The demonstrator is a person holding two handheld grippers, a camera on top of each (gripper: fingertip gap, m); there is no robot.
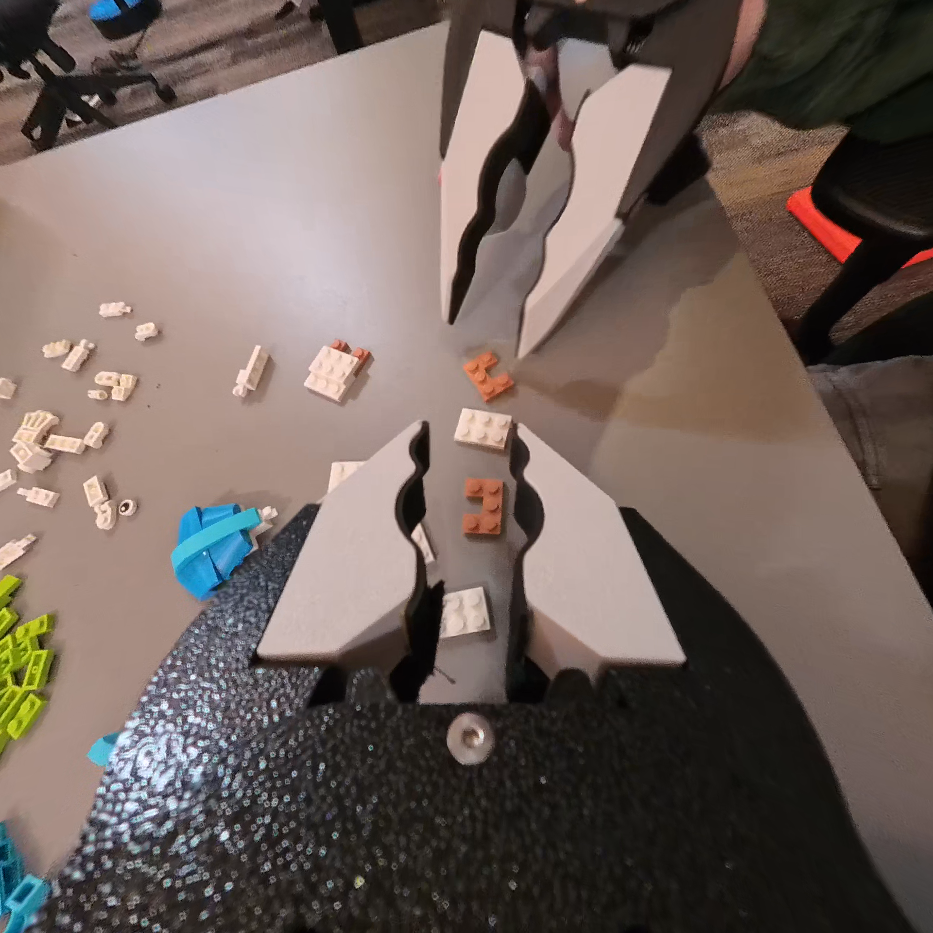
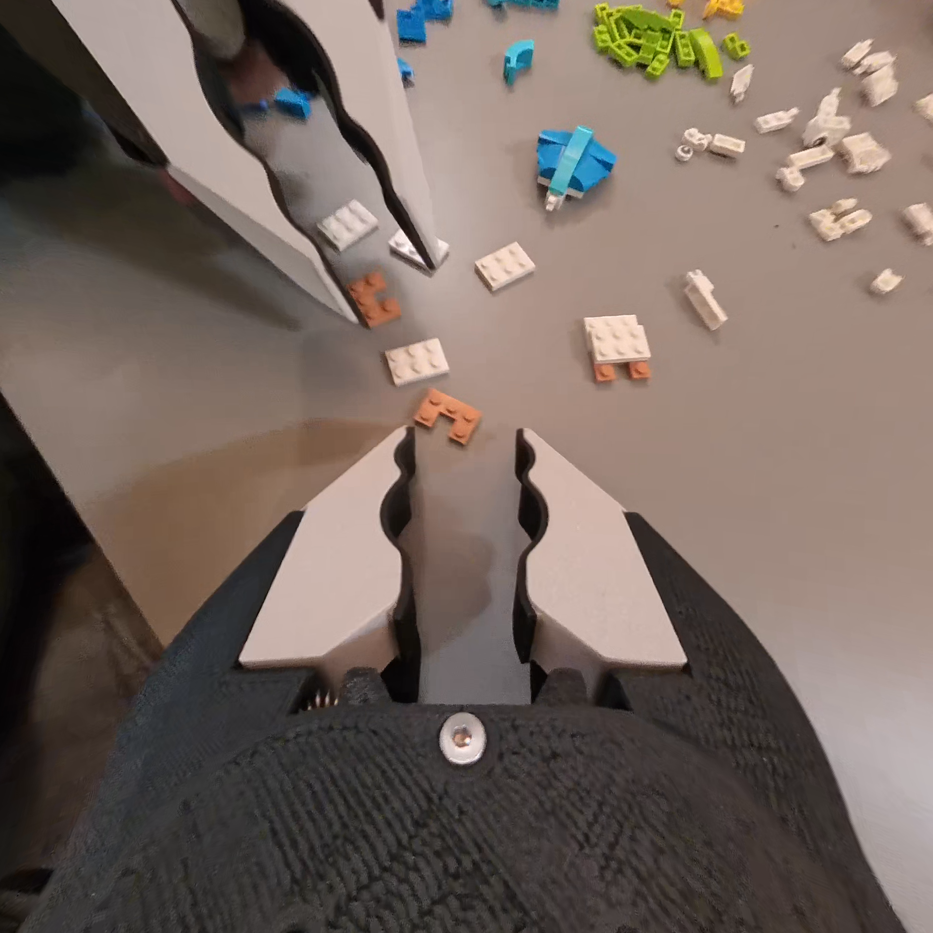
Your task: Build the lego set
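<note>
My left gripper [image 1: 470, 426] is open and hovers low over the grey table [image 1: 303, 202]. Loose between its fingers lie a white plate [image 1: 483, 429], an orange U-shaped plate [image 1: 483, 506] and a second white plate [image 1: 464, 618]; neither pad presses on them. The right wrist view shows it [image 2: 396, 290] astride the same orange plate [image 2: 376, 300]. My right gripper [image 2: 464, 430] is open and empty, its tips just short of another orange U-shaped plate [image 2: 447, 415]. It also shows in the left wrist view [image 1: 487, 335] above that plate [image 1: 487, 376].
A white stack on orange feet [image 2: 618, 343], a long white piece [image 2: 706, 299], a blue assembly [image 2: 573, 161], a green brick pile [image 2: 656, 43] and several small white pieces [image 2: 828, 151] lie beyond. The table edge [image 1: 757, 353] runs close on the right; a person sits there. Left tips to right tips: about 6 centimetres. It is some 7 centimetres from my right tips to the white stack on orange feet [image 2: 618, 343]. It is also in sight in the left wrist view [image 1: 331, 369].
</note>
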